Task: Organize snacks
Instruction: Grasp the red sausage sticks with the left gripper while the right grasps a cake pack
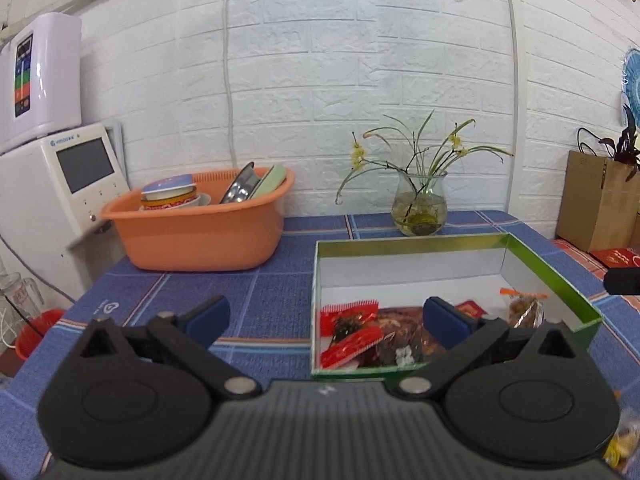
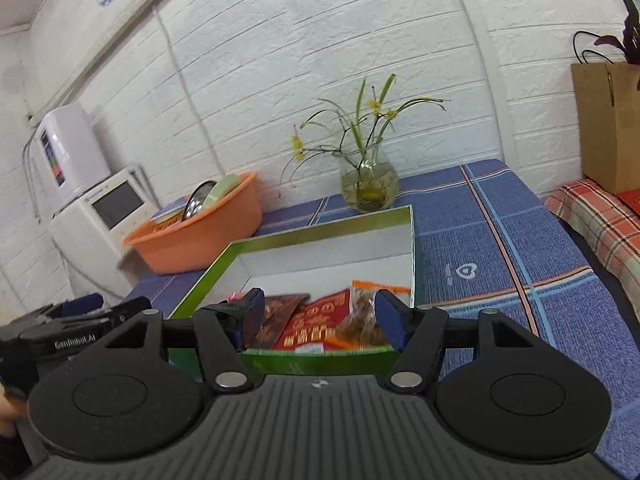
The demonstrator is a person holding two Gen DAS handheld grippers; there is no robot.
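Observation:
A green-sided box (image 1: 556,280) with a white inside sits on the blue checked cloth. Several snack packets lie at its near end: red packets (image 1: 352,344), a dark brown packet (image 1: 404,334) and a clear bag of brown snacks (image 1: 526,310). My left gripper (image 1: 326,320) stands open over the box's near left corner, nothing between its blue pads. In the right wrist view the box (image 2: 316,232) holds a red packet (image 2: 316,326), a brown one (image 2: 276,314) and the clear bag (image 2: 362,316). My right gripper (image 2: 320,316) is open at the near wall, pads apart from the packets.
An orange basin (image 1: 200,228) of dishes stands at the back left beside a white appliance (image 1: 60,192). A glass vase (image 1: 420,208) with flowers is behind the box. A brown paper bag (image 2: 612,124) sits at the right. The left gripper's body (image 2: 60,332) shows at left.

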